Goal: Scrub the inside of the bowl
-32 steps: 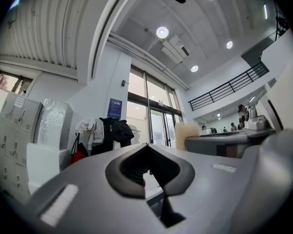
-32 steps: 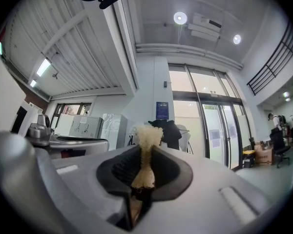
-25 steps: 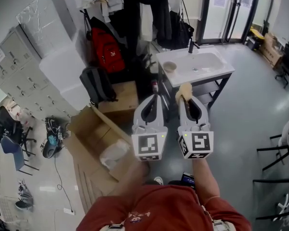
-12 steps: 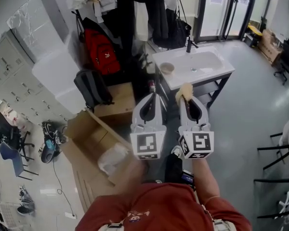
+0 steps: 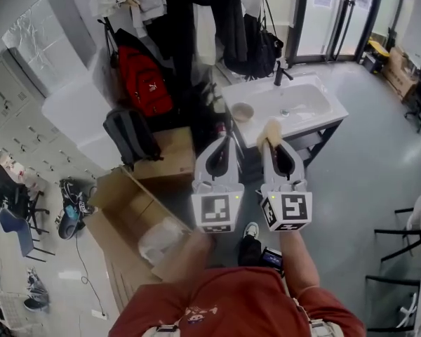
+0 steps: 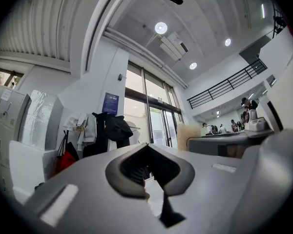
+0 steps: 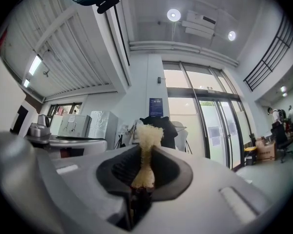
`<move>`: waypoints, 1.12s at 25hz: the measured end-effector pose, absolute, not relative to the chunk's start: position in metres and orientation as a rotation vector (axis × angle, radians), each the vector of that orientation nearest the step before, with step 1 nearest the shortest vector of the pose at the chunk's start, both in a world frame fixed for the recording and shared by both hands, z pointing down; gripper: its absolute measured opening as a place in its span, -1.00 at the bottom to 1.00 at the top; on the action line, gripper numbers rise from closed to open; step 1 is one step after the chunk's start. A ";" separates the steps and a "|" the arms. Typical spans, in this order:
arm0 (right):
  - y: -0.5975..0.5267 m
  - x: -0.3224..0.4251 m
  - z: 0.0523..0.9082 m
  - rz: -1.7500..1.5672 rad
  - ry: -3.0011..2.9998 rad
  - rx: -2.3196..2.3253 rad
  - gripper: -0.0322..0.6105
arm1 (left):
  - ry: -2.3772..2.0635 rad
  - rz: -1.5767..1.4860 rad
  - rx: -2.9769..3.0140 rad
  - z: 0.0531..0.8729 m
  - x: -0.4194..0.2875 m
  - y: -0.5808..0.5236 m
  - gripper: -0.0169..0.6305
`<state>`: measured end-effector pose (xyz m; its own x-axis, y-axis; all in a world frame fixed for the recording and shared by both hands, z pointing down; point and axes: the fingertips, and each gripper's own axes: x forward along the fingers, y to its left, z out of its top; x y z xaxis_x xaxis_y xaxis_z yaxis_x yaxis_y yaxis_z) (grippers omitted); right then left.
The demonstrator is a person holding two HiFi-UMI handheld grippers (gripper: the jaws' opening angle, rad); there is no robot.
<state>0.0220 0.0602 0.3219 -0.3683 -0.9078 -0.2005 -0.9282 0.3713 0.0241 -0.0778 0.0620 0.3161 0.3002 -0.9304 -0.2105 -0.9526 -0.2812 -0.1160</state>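
In the head view a small tan bowl stands on the left end of a white sink counter, well ahead of both grippers. I hold the grippers side by side at chest height, pointing toward the counter. The left gripper is shut with nothing between its jaws, as the left gripper view also shows. My right gripper is shut on a cream scrubbing sponge. That sponge stands up between the pads of the right gripper in its own view.
A black faucet stands behind the basin. A red backpack and a grey backpack hang left of the counter, below dark coats. Open cardboard boxes lie on the floor at left. Black chairs stand at right.
The view has shifted as the person walks: the counter and bowl sit slightly lower in the frame, nearer the gripper tips. A shoe now shows below. Both grippers keep their pose and grip.
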 end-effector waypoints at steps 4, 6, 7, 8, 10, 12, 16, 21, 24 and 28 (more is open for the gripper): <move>0.015 0.034 0.316 0.200 2.476 -1.639 -0.74 | 1.758 0.153 -2.334 0.309 -0.065 0.017 -0.93; -0.007 0.044 0.316 0.198 2.479 -1.635 -0.74 | 1.764 0.167 -2.333 0.305 -0.055 -0.004 -0.93; -0.019 0.050 0.316 0.195 2.481 -1.633 -0.74 | 1.764 0.166 -2.333 0.305 -0.049 -0.016 -0.93; -0.031 0.055 0.315 0.193 2.481 -1.633 -0.74 | 1.763 0.160 -2.334 0.305 -0.043 -0.027 -0.93; -0.052 0.068 0.314 0.188 2.467 -1.638 -0.74 | 1.759 0.144 -2.338 0.305 -0.031 -0.049 -0.93; -0.074 0.081 0.312 0.174 2.440 -1.649 -0.74 | 1.751 0.129 -2.341 0.305 -0.020 -0.071 -0.93; -0.115 0.099 0.316 0.159 2.438 -1.650 -0.74 | 1.757 0.114 -2.344 0.309 -0.003 -0.112 -0.93; -0.156 0.112 0.319 0.146 2.465 -1.632 -0.74 | 1.780 0.118 -2.344 0.310 0.011 -0.151 -0.93; -0.175 0.112 0.320 0.147 2.477 -1.619 -0.74 | 1.792 0.129 -2.330 0.307 0.012 -0.169 -0.93; -0.194 0.110 0.326 0.131 2.493 -1.607 -0.74 | 1.810 0.120 -2.319 0.311 0.008 -0.185 -0.93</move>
